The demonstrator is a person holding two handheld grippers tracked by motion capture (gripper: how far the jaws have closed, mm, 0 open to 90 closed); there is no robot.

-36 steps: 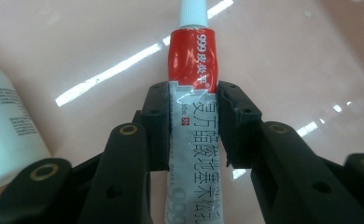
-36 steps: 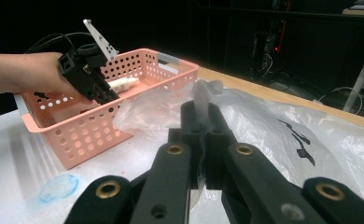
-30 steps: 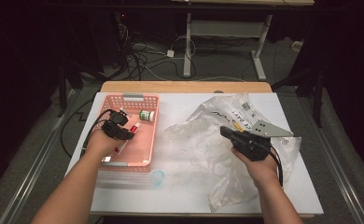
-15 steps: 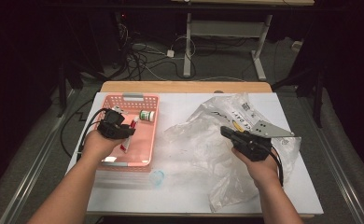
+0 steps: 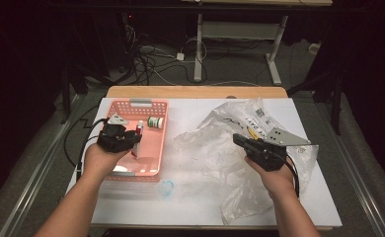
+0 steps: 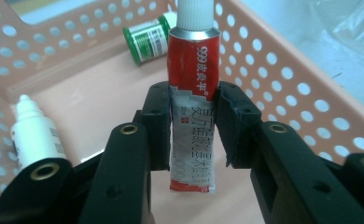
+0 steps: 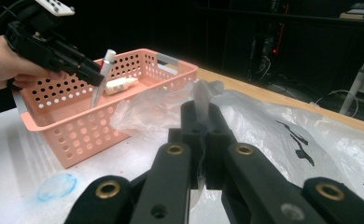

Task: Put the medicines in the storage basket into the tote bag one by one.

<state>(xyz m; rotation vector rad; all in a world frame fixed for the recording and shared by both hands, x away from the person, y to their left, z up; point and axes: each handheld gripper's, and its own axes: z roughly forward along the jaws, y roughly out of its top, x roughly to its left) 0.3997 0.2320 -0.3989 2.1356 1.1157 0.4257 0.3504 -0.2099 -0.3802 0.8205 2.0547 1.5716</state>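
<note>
A red-and-white ointment tube [image 6: 192,60] with a white cap stands upright between the pads of my left gripper [image 6: 192,121], which is shut on its lower half. In the high view that left gripper [image 5: 134,140] holds the tube [image 5: 137,137] above the pink perforated basket [image 5: 148,153] at the table's left. My right gripper [image 5: 237,139] is shut on a fold of the crumpled clear plastic bag [image 5: 210,148] at the right. In the right gripper view its jaws [image 7: 200,116] pinch a peak of the bag [image 7: 264,121].
A green-capped bottle [image 5: 156,122] and a white dropper bottle [image 6: 33,135] lie in the basket. A blue smear [image 5: 167,187] marks the white tabletop in front of the basket. A wooden strip [image 5: 195,92] edges the table's far side, with cables on the dark floor beyond.
My left gripper has lifted the tube a little and drifted left over the basket. The right gripper and the bag have stayed where they were.
</note>
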